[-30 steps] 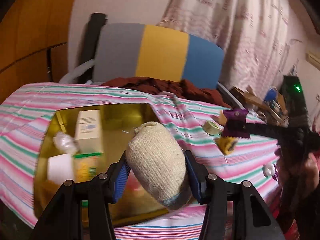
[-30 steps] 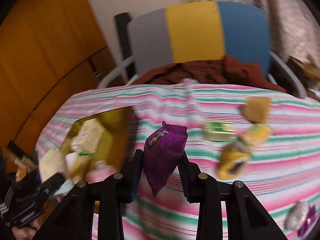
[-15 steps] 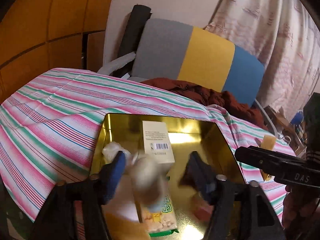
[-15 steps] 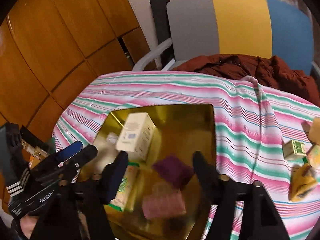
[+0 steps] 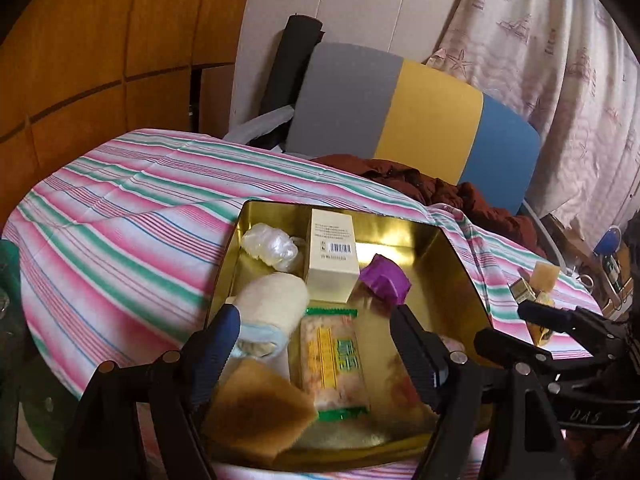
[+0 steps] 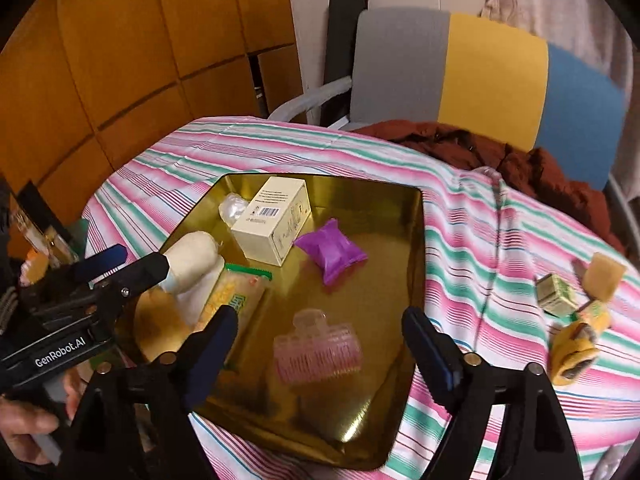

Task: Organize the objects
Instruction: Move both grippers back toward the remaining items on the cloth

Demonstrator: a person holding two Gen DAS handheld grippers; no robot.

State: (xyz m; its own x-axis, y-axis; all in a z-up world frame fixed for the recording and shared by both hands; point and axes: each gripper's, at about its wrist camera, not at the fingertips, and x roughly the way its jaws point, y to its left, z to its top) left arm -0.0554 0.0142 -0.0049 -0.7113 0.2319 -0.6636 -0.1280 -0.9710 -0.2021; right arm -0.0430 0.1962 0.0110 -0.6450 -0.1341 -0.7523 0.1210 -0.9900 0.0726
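Both grippers hang over the gold tray (image 6: pixel 416 248) with jaws spread wide, holding nothing. The purple packet (image 6: pixel 330 251) lies in the tray beyond the right gripper (image 6: pixel 320 340); the rolled sock (image 5: pixel 269 304) sits just past the left gripper (image 5: pixel 316 328), at the tray's left edge.

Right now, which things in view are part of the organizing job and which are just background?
Job: gold tray; in it cream box, purple packet, rolled sock, snack packet, pink hair clip. Still loose on the striped cloth: small green box, yellow wrapper.

Background: striped chair, red-brown garment, curtain, wood panels.
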